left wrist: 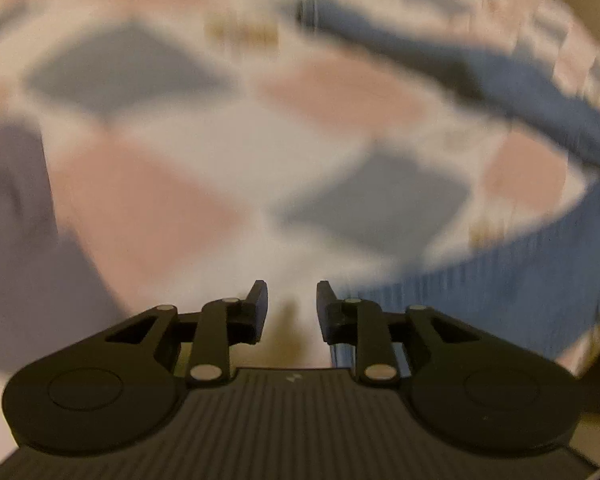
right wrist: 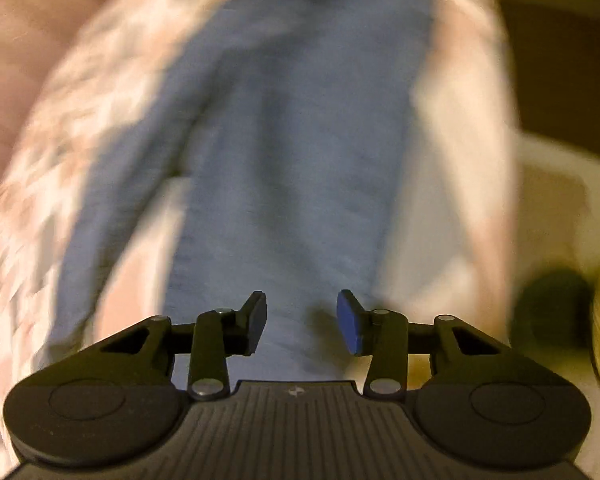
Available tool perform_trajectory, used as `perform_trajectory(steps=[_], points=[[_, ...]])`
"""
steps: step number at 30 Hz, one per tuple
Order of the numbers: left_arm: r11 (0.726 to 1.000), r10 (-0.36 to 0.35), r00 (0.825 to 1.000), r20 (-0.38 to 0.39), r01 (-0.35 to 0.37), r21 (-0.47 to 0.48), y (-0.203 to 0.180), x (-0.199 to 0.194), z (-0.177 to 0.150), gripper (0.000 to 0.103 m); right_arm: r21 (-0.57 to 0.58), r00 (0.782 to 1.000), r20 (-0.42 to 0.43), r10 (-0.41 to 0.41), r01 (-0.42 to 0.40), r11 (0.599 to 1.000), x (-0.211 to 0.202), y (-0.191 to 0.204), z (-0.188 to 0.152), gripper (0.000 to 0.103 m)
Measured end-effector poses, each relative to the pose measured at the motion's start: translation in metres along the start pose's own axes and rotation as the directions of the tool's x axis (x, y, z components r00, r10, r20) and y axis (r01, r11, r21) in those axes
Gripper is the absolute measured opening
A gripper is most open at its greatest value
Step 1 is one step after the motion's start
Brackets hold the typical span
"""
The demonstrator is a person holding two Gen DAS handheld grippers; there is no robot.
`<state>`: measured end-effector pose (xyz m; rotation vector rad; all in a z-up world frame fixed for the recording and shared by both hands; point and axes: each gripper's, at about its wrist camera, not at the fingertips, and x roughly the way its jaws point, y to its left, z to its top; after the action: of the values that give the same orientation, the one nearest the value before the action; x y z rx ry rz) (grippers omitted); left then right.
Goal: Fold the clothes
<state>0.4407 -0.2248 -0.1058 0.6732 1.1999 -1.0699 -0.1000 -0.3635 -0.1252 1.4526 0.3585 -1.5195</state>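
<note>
Nearest my left wrist camera, the left gripper [left wrist: 292,308] points down with its jaws a little apart and nothing pinched between them. Below it lies a patterned bedcover [left wrist: 204,152] in pink, grey and white patches, with open room across the left and middle. A blue garment [left wrist: 520,300] comes in from the near right, its edge just beside the right finger [left wrist: 325,312], and a darker blue strip of it curves across the far right. On my right wrist camera, the right gripper [right wrist: 302,322] is spread wider, also empty, above the blue garment [right wrist: 292,140], which runs from near to far between bedcover edges. Both views are badly blurred; I cannot make out folds, seams, or the dark round shape [right wrist: 552,308] at the right.
</note>
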Motion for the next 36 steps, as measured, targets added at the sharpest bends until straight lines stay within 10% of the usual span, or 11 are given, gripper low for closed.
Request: perform_trajectory(steps=[7,12,16,20,24,29,32,36], points=[[0.998,-0.065,0.986,0.155,0.065,0.006,-0.007,0.046,0.125,0.043,0.117,0.923,-0.179,0.342,-0.325,0.938,0.083,0.093,0.018,0.055],[0.998,-0.038,0.981,0.191,0.045,-0.035,-0.004,0.092,0.198,0.069,0.169,0.901,-0.217,0.375,-0.344,0.924,0.140,0.142,0.025,0.055],[0.998,-0.069,0.986,0.152,0.070,0.005,-0.005,0.129,0.241,0.070,0.156,0.879,-0.253,0.405,-0.376,0.913,0.170,0.170,0.023,0.055],[0.987,-0.161,0.986,0.028,0.161,0.017,-0.011,0.164,0.271,0.023,0.067,0.852,-0.339,0.400,-0.402,0.913,0.200,0.204,0.006,0.055],[0.984,-0.150,0.988,-0.027,0.152,0.092,-0.030,0.161,0.276,0.011,-0.020,0.864,-0.356,0.356,-0.388,0.921,0.201,0.214,-0.015,0.055],[0.904,-0.425,0.903,0.057,0.427,-0.012,-0.038,0.064,0.282,0.011,-0.028,0.888,-0.304,0.344,-0.369,0.929,0.193,0.206,-0.002,0.054],[0.881,-0.461,0.863,0.208,0.473,-0.009,-0.037,0.014,0.315,0.011,-0.059,0.906,-0.249,0.343,-0.367,0.928,0.181,0.202,0.016,0.054],[0.954,-0.292,0.926,0.240,0.299,0.004,-0.035,0.055,0.360,0.022,-0.050,0.887,-0.207,0.412,-0.430,0.901,0.171,0.214,0.033,0.060]])
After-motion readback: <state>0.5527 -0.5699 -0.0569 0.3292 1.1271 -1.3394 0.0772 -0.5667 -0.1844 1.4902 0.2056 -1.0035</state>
